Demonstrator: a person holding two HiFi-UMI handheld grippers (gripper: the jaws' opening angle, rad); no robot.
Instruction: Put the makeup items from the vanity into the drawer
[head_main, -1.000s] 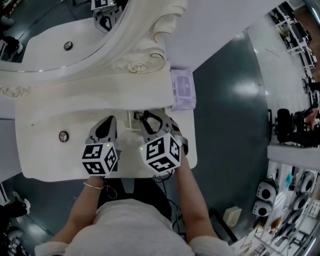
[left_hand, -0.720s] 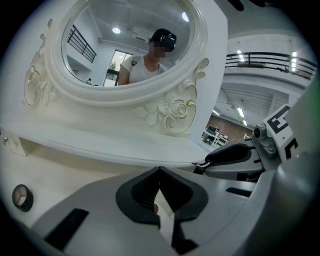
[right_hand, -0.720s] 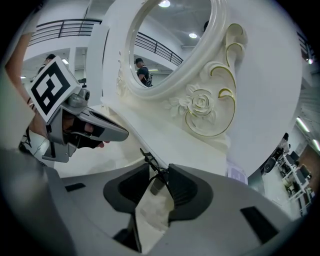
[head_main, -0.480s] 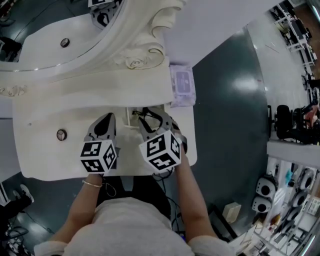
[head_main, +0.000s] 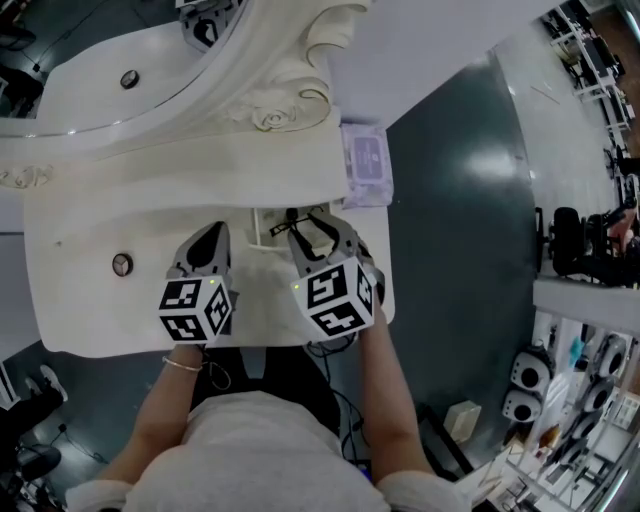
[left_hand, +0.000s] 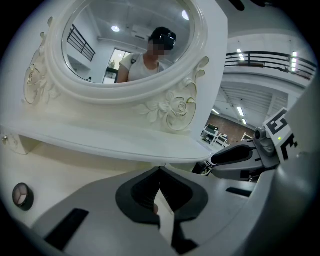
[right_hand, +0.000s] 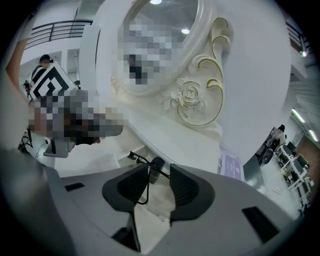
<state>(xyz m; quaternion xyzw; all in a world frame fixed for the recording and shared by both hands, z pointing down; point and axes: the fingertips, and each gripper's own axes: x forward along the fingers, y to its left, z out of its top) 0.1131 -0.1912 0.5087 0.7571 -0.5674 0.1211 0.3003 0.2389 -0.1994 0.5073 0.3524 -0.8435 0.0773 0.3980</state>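
One thin black tool (right_hand: 154, 162) hangs loose between my right tongs' (right_hand: 159, 170) just-opening jaws, apparently over the drawer (head_main: 262, 235); my left tongs (left_hand: 160, 170) beside them are shut, empty, and a round item (head_main: 122, 264) to their left remains unstowed.

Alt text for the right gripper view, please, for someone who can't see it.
The right gripper, jaws apart and just opened wider, has a thin black wire makeup tool between them over the white vanity. Behind stands the ornate mirror frame with a carved rose; a lilac box lies at right.
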